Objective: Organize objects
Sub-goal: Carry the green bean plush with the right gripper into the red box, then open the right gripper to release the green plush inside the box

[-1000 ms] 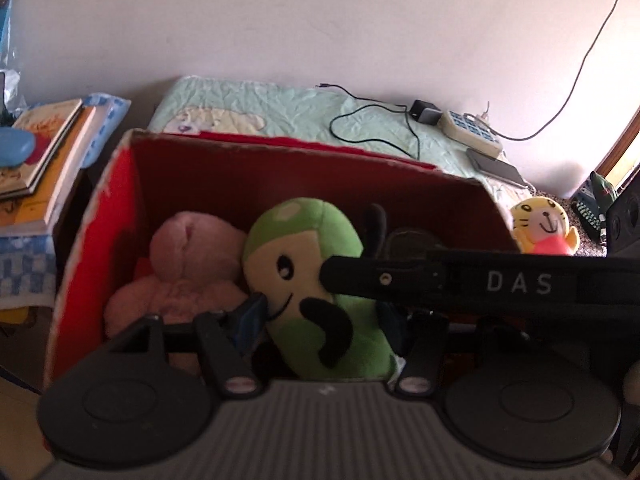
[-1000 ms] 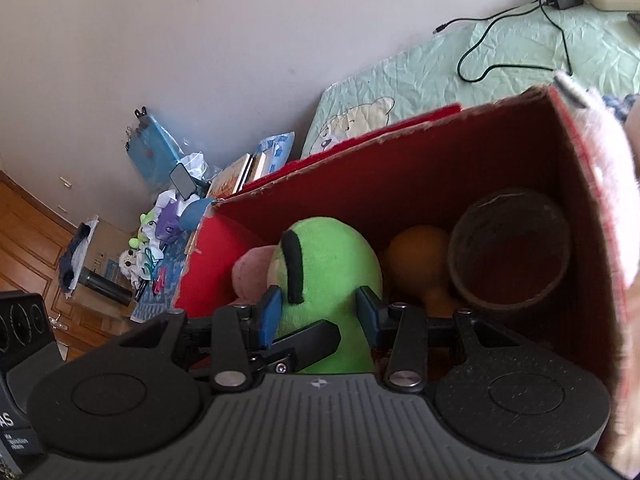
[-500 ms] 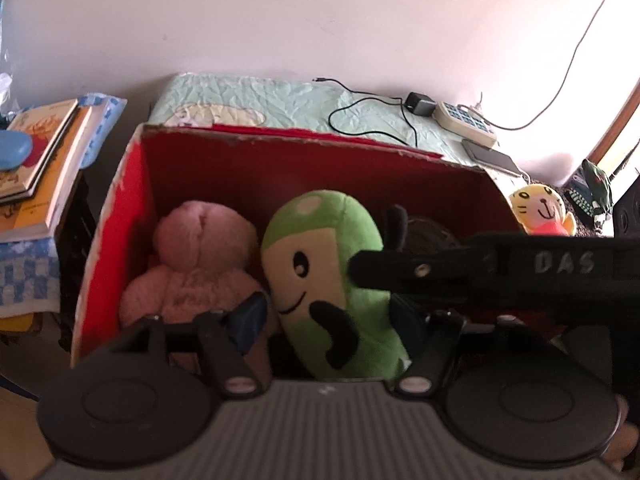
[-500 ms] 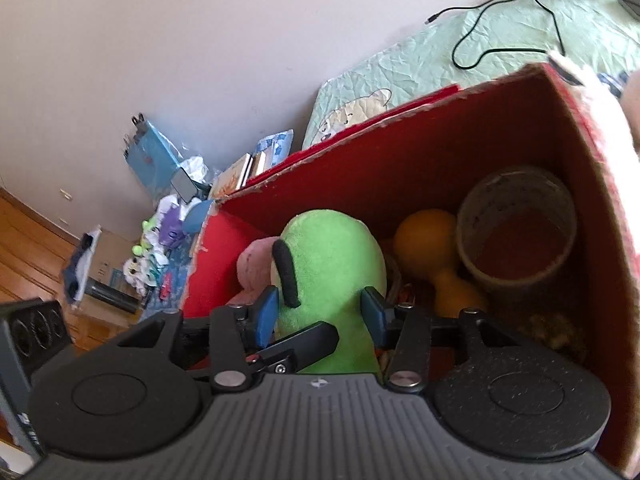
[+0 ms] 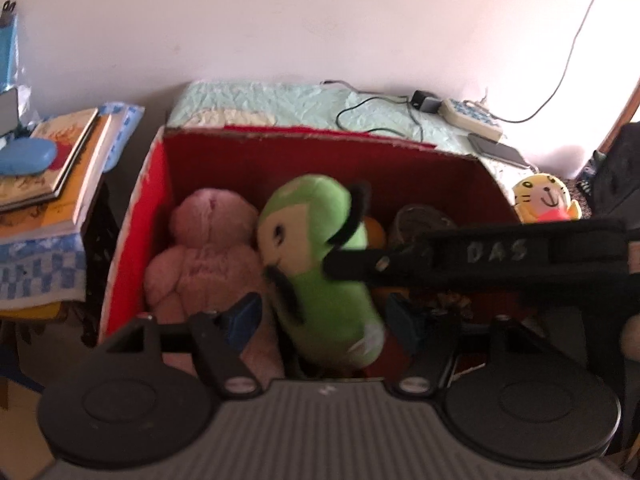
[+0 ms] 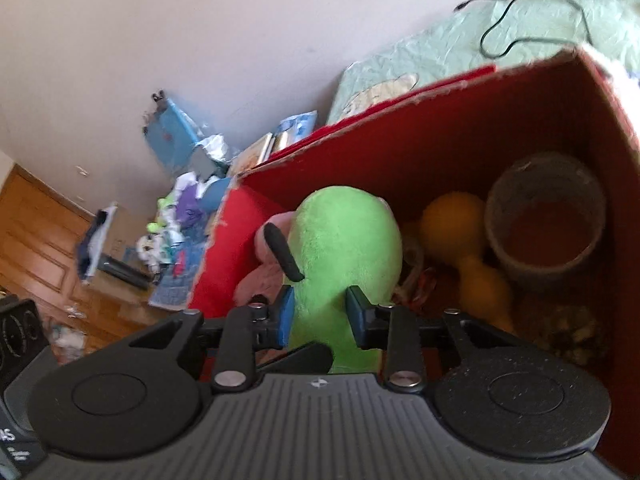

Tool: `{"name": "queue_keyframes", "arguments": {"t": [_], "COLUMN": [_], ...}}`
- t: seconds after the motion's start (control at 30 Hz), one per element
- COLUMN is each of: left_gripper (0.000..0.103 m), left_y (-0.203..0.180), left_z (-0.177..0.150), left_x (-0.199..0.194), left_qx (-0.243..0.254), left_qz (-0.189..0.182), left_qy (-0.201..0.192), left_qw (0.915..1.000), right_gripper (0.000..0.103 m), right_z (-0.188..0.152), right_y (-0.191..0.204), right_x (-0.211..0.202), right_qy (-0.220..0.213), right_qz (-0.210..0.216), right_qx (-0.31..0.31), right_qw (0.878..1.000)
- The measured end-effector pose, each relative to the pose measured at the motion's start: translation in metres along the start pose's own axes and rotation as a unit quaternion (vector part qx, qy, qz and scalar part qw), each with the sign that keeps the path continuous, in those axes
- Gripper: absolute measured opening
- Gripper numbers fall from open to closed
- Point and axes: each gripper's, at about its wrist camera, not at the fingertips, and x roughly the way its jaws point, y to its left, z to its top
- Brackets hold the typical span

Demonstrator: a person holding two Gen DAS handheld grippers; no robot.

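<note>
The right gripper (image 6: 320, 316) is squeezing the green plush toy (image 6: 348, 248) low on its body, with one blue pad on each side and the soft fur bulging between them. The toy is partly down inside the red box (image 6: 540, 92), standing nearly upright with its black ear sticking out. The left gripper (image 5: 320, 316) is spread wide and holds nothing — the green toy only shows between its fingers. Next to the green toy sits a pink plush toy (image 5: 204, 248), pressed up against its side. On the other side are an orange dumbbell (image 6: 460, 240) and a round brown pot (image 6: 548, 220). Outside the box, a little yellow cat toy (image 5: 544, 198) waits on the bed (image 5: 280, 100), and books (image 5: 60, 152) are stacked off to one side. To do this step well, I think the green toy should go straight down into the gap between the pink toy and the dumbbell, and only then should the right gripper let go — letting go too soon might tip it onto the pot.
</note>
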Motion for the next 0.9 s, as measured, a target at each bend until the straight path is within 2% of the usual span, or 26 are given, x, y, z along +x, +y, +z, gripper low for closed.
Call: {"name": "queue_keyframes", "arguments": {"t": [0.23,0.37,0.57,0.9], "left_gripper": [0.069,0.071,0.071,0.072], "left_y": [-0.009,-0.02,-0.037,-0.084], "left_z": [0.0,0.002,0.004,0.014], "left_x": [0.0,0.0,-0.001,-0.004], "left_qx": [-0.01,-0.007,-0.005,0.016], "left_qz": [0.03,0.043,0.051,0.086], "left_qy": [0.008,0.01,0.011,0.017], "left_qw": [0.9995,0.999,0.9986,0.996], "right_gripper": [0.042,0.043,0.043,0.042], "right_z": [-0.002,-0.004,-0.005,-0.003], "right_y": [-0.018,-0.02,-0.023,-0.038], "right_x": [-0.021,-0.031,-0.051,-0.098], "right_qy": [-0.015,-0.02,-0.028,-0.052], "right_qz": [-0.004,-0.01,0.005,0.009], "right_qx": [0.03,0.026,0.019,-0.005], "right_qw": [0.999,0.999,0.999,0.999]}}
